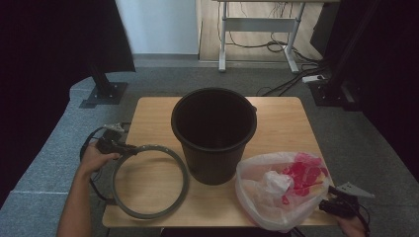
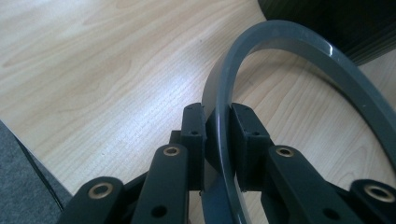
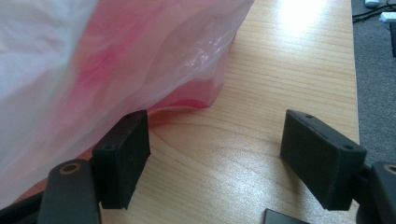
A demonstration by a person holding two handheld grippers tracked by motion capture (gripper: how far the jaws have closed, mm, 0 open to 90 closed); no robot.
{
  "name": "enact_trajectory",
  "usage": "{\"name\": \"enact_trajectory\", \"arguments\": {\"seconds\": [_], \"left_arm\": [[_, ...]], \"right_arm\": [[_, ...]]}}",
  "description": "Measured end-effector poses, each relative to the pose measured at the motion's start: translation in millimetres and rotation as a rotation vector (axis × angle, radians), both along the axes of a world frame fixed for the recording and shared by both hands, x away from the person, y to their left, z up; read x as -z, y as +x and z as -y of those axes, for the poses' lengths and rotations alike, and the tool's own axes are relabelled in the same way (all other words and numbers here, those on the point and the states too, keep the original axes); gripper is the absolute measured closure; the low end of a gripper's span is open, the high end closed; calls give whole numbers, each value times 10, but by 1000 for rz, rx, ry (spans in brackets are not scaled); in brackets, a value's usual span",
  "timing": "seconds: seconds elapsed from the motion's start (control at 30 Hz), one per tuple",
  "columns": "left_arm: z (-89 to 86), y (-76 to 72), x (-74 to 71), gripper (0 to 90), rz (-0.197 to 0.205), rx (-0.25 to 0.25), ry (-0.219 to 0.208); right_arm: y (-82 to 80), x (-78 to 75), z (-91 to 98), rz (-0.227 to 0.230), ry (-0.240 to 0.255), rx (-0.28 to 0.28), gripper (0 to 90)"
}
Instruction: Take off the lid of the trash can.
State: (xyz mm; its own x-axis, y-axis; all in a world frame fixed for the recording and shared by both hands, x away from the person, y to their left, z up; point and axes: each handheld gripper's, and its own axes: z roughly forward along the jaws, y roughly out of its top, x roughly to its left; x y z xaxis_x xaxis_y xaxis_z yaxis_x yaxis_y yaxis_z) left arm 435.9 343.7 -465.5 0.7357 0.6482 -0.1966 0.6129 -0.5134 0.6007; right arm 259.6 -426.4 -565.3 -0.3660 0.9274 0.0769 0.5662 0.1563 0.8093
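Right gripper near right, jaws wide, nothing between, left pad just beside bag. Left gripper at left edge, clamped on ring rim; ring flat on table, near left. Bucket upright, centre, farther back.

Grey carpet surrounds the wooden table; a white-legged desk stands beyond, cables trailing.
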Motion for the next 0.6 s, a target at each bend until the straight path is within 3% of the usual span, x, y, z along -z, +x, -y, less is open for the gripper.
{"name": "enact_trajectory", "arguments": {"seconds": [0.43, 0.6], "left_arm": [[21, 3, 316, 772, -57, -21, 46], [39, -7, 394, 774, -63, -22, 46]], "right_arm": [[0, 0, 0, 0, -1, -2, 235], [-2, 1, -2, 1, -3, -2, 235]]}}
